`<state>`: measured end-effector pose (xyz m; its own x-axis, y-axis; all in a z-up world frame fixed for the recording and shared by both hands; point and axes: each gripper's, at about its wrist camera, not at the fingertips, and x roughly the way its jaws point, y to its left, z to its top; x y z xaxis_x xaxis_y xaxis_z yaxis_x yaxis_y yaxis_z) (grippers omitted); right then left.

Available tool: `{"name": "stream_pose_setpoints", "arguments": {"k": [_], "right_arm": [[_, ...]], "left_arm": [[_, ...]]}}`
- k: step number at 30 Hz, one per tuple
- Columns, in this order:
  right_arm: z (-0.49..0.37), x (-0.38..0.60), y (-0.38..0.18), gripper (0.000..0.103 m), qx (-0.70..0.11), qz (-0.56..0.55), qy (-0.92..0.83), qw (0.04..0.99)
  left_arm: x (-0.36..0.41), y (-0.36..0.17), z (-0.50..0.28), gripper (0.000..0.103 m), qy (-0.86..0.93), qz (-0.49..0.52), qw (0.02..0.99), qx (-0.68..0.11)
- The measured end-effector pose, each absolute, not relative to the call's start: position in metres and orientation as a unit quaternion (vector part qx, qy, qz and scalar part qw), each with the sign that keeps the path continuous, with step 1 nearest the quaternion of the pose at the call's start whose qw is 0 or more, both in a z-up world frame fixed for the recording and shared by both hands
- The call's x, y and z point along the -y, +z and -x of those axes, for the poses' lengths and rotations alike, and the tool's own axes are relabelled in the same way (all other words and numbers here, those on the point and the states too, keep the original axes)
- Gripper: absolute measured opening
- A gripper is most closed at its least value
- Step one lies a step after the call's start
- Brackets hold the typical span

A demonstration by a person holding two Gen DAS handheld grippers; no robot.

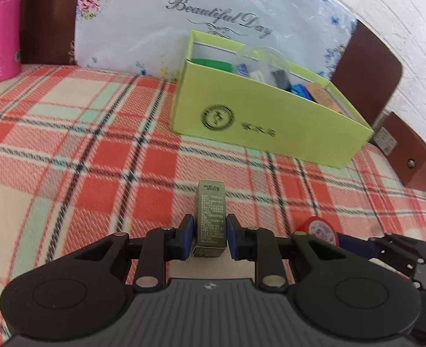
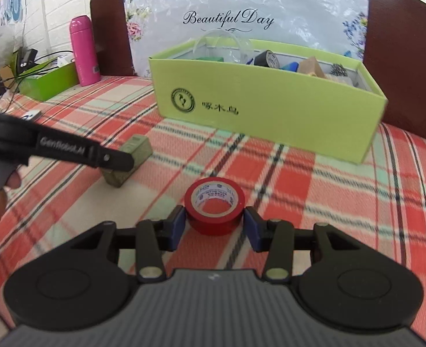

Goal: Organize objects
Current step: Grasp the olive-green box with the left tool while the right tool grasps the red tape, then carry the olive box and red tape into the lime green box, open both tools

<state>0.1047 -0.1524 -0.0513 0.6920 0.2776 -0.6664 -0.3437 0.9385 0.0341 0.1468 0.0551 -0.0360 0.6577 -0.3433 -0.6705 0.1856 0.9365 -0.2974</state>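
My left gripper [image 1: 210, 232] is shut on a small olive-gold carton [image 1: 210, 217] that lies lengthwise between its blue pads on the plaid cloth; the carton also shows in the right wrist view [image 2: 129, 160], partly behind the left gripper's finger. My right gripper [image 2: 215, 222] has its blue pads on both sides of a red tape roll [image 2: 214, 205] lying flat on the cloth; whether the pads press it I cannot tell. The roll shows in the left wrist view [image 1: 320, 230] too. A lime-green open box [image 2: 270, 110] with several items in it stands behind both.
A pink bottle [image 2: 84, 52] and a green box [image 2: 51, 79] with cables stand at the far left. A dark wooden headboard [image 2: 400, 43] with a "Beautiful Day" plastic bag [image 2: 241, 8] rises behind the box. A brown board [image 1: 412, 150] stands at the right edge.
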Motion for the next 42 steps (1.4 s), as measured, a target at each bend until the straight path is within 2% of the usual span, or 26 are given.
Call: {"name": "stream_pose_setpoints", "arguments": {"k": [4, 6, 11, 22, 25, 29, 42], "right_arm": [[-0.083, 0.163, -0.051, 0.044, -0.356, 0.039, 0.174, 0.917], [-0.081, 0.164, -0.051, 0.051, -0.351, 0.039, 0.174, 0.919], [-0.083, 0.166, -0.048, 0.054, -0.341, 0.038, 0.178, 0.922], [-0.088, 0.159, -0.054, 0.054, -0.348, 0.040, 0.183, 0.918], [-0.089, 0.160, -0.055, 0.047, -0.350, 0.040, 0.179, 0.919], [-0.089, 0.163, -0.053, 0.046, -0.350, 0.033, 0.178, 0.919], [-0.097, 0.183, 0.004, 0.046, -0.260, 0.018, 0.159, 0.952]], "left_arm": [[-0.046, -0.036, -0.137, 0.025, -0.135, 0.090, 0.910, -0.381], [-0.042, -0.035, -0.140, 0.027, -0.121, 0.088, 0.913, -0.379], [-0.038, -0.038, -0.148, 0.027, -0.118, 0.087, 0.910, -0.388], [-0.038, -0.039, -0.148, 0.029, -0.117, 0.085, 0.910, -0.389], [-0.038, -0.039, -0.148, 0.027, -0.123, 0.082, 0.908, -0.391], [-0.036, -0.035, -0.145, 0.023, -0.130, 0.079, 0.908, -0.390], [0.006, 0.038, -0.155, 0.023, -0.207, 0.067, 0.924, -0.314]]}}
